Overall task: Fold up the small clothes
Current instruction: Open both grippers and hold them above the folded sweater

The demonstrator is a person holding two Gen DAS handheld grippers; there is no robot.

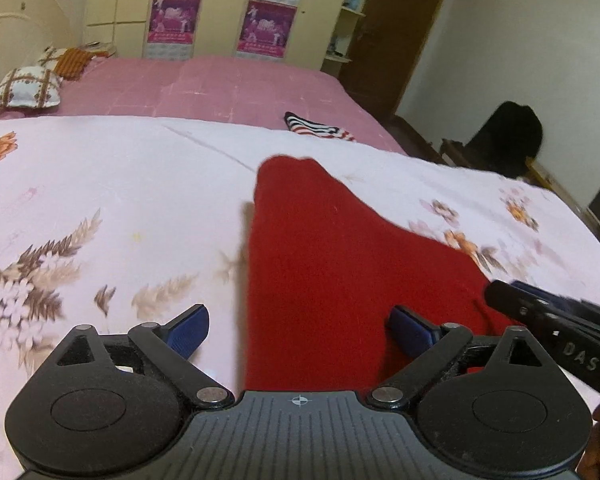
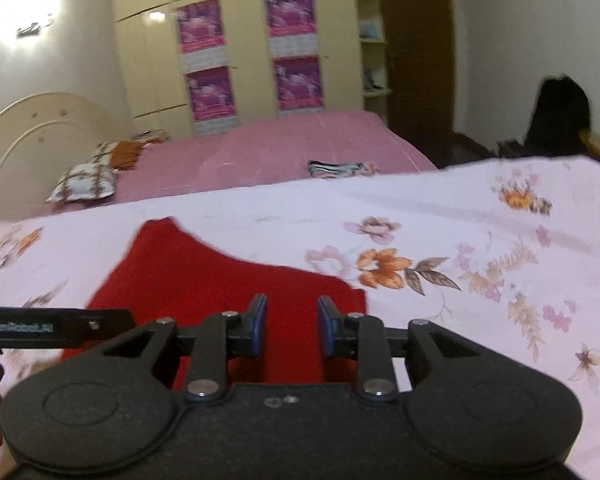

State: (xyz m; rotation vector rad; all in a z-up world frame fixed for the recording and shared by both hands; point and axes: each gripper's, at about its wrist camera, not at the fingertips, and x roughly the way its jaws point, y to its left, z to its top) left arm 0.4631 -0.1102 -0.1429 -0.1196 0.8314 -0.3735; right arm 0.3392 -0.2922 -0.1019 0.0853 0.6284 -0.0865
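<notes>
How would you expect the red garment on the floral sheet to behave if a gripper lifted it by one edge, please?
The red garment lies flat with soft, curved edges, so it would probably droop rather than hold its shape. It looks thin, so likely light. Its fuzzy surface may cling slightly to the floral sheet when dragged.

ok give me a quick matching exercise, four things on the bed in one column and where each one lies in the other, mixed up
Things:
1. red garment
2. striped garment
3. patterned pillow
4. left gripper

Places or states:
A. far on the pink bedsheet, past the floral sheet's edge
B. by the cream headboard
C. jaws wide, over the near end of the red cloth
D. spread flat on the floral sheet

Pairs: 1-D, 2-A, 3-B, 4-C
</notes>
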